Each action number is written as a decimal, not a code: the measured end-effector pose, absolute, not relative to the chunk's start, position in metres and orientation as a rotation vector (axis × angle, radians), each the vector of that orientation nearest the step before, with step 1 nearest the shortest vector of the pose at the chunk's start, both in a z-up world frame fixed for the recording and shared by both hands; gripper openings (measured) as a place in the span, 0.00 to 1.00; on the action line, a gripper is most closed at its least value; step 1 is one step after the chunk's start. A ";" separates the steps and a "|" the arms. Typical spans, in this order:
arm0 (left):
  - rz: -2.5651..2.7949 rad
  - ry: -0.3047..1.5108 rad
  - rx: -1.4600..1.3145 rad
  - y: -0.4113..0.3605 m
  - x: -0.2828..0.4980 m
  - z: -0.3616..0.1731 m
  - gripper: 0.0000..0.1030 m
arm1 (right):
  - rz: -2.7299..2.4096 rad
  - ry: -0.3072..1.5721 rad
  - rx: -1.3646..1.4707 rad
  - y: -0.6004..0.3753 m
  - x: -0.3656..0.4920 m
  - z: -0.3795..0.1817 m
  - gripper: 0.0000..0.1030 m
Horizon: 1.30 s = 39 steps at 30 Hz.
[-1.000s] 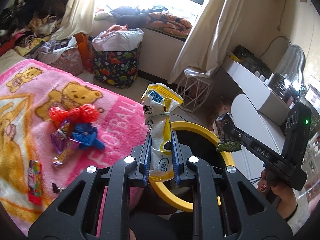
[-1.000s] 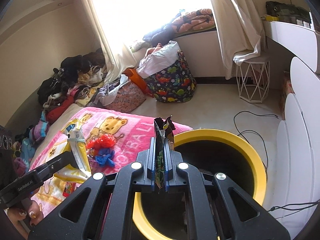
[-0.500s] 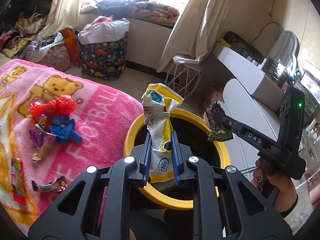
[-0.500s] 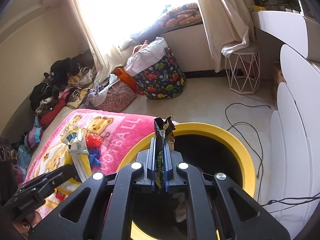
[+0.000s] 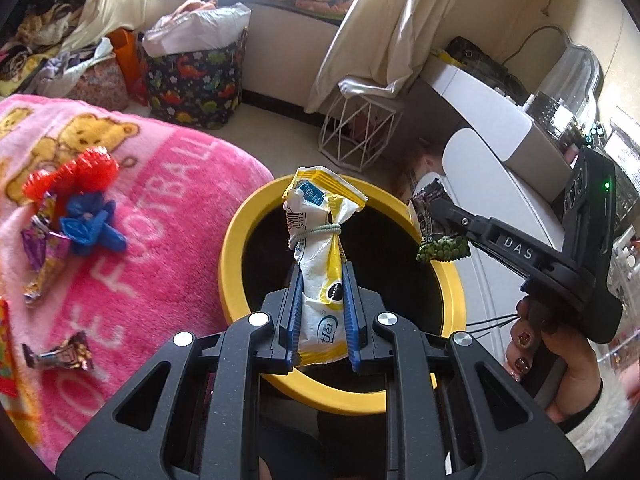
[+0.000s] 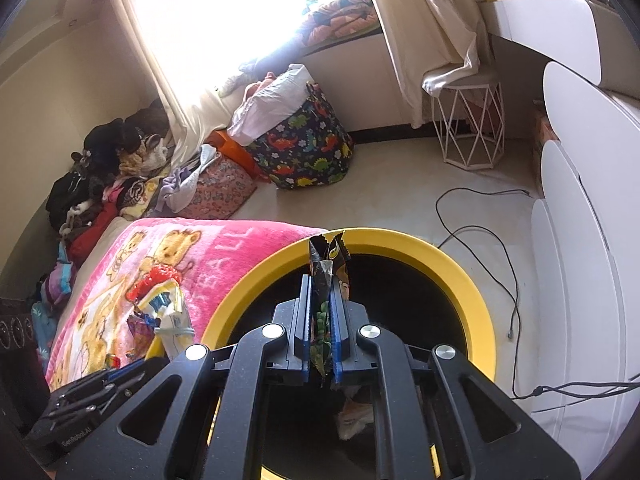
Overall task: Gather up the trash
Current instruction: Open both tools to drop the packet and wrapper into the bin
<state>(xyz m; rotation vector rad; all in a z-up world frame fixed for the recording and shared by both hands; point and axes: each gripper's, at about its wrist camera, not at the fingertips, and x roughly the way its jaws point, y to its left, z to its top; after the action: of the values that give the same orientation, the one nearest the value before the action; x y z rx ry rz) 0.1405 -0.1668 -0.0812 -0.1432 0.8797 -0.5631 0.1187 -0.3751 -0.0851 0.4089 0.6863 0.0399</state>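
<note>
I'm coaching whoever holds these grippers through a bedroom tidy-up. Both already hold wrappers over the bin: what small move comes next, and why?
Probably open both and let go. The left gripper is shut on the yellow-and-white bag, the right gripper on the dark green wrapper, and both hang over the mouth of the yellow-rimmed bin. More wrappers wait on the pink blanket.

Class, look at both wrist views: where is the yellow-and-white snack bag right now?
The yellow-and-white snack bag is clamped in the left gripper, above the yellow-rimmed bin, right of the pink blanket.
</note>
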 end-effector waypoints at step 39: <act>-0.433 0.670 -0.182 -0.115 0.130 -0.042 0.89 | 0.021 0.605 0.337 -0.350 0.108 -0.058 0.74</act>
<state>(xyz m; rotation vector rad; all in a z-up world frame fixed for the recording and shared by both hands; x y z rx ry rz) 0.1302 -0.1154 -0.0418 -0.1818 0.6696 -0.4328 0.1082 -0.3504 -0.0579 0.3370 0.6053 0.0214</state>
